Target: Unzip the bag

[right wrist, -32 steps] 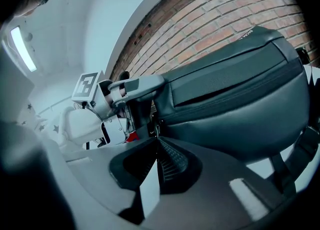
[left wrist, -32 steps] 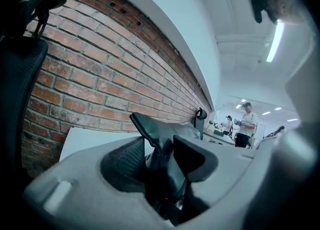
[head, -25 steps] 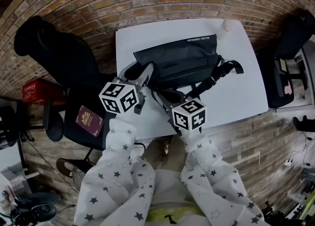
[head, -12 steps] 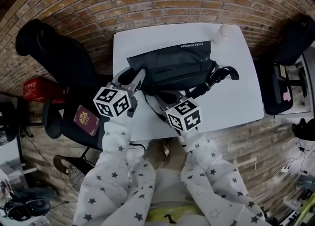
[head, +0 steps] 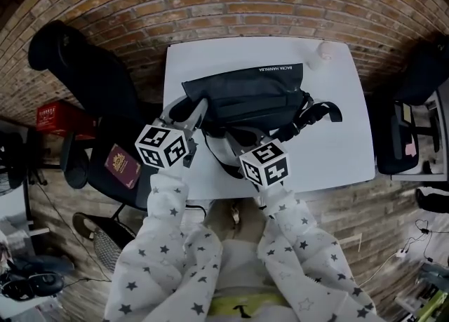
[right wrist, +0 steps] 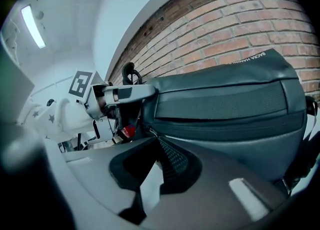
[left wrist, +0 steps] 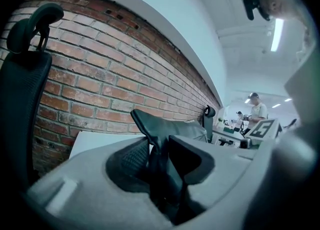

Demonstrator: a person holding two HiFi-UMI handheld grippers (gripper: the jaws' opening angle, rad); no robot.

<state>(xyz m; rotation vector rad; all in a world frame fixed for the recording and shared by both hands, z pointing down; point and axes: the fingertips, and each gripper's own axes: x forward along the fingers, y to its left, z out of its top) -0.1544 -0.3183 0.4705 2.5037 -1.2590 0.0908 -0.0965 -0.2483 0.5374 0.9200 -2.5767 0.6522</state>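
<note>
On the tabletop (head: 337, 145), the left tool (head: 199, 109) had just been closing on the bag (head: 252, 92), clamping its end. The right tool (right wrist: 153, 138) pinched the zipper pull (right wrist: 147, 132), which next wanted drawing steadily along.

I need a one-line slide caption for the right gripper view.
Right gripper pinches the zipper pull of the black bag.

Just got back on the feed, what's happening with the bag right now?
A person works the black fabric bag on the white table with two handheld grippers. The left gripper has just been closing its jaws on the bag's end fabric, pinning it. The right gripper has its jaws shut by the zip, apparently on the small metal pull. The zip looks closed.
</note>
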